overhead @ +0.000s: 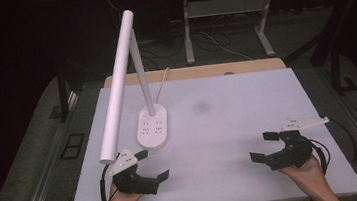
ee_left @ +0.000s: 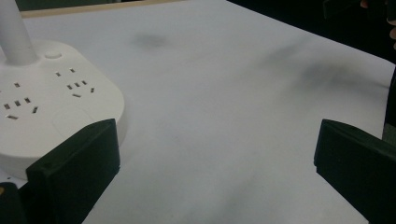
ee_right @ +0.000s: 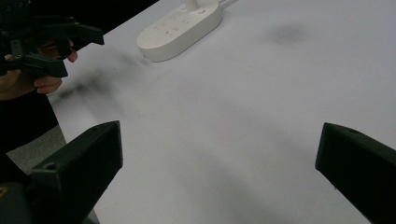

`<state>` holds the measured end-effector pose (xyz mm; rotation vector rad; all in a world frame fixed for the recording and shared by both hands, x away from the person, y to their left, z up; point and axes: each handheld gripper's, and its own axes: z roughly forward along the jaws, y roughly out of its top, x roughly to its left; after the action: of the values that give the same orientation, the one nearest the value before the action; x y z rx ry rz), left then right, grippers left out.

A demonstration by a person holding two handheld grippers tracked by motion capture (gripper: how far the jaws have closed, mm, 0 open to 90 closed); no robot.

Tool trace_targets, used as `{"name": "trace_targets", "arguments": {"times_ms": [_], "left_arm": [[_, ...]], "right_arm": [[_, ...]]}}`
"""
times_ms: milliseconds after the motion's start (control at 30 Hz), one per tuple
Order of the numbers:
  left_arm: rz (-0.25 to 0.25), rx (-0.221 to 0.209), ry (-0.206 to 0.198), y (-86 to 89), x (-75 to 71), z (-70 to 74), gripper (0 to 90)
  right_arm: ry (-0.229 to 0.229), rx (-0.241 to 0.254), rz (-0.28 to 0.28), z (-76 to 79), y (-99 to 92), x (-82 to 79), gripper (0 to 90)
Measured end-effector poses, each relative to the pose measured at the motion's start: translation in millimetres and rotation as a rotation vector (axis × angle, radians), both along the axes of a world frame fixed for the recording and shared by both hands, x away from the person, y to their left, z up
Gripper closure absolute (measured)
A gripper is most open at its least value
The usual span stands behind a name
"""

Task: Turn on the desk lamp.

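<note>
While both tongs gape, lamp base [overhead: 152, 127] (white) beside left tongs [overhead: 154, 164]

Lamp base [ee_left: 51, 107] cut off at the left edge of the left gripper view, its post [ee_left: 14, 32] cropped at the top, lamp cord [overhead: 162, 84] vanishing behind the table's far edge [overhead: 193, 72]

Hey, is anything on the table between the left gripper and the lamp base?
Nothing visible: bare white table lies between the open left gripper and the lamp base, which sits just ahead of it.
</note>
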<state>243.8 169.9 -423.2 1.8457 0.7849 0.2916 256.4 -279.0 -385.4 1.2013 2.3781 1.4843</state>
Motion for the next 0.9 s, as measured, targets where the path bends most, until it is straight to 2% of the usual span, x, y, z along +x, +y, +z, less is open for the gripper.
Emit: {"name": "trace_targets", "arguments": {"times_ms": [133,300,900], "left_arm": [[0.003,-0.002,-0.001,0.0,0.0,0.1,0.0],[0.001,0.0,-0.001,0.0,0.0,0.0,0.0],[0.012,-0.005,0.0,0.9,-0.1,0.2,0.0]], "right_arm": [[0.004,-0.007,0.009,2.1,4.7,8.1,0.2],[0.01,0.012,0.016,4.5,9.8,17.2,0.3],[0.017,-0.008,0.047,16.1,27.6,41.7,0.3]]}}
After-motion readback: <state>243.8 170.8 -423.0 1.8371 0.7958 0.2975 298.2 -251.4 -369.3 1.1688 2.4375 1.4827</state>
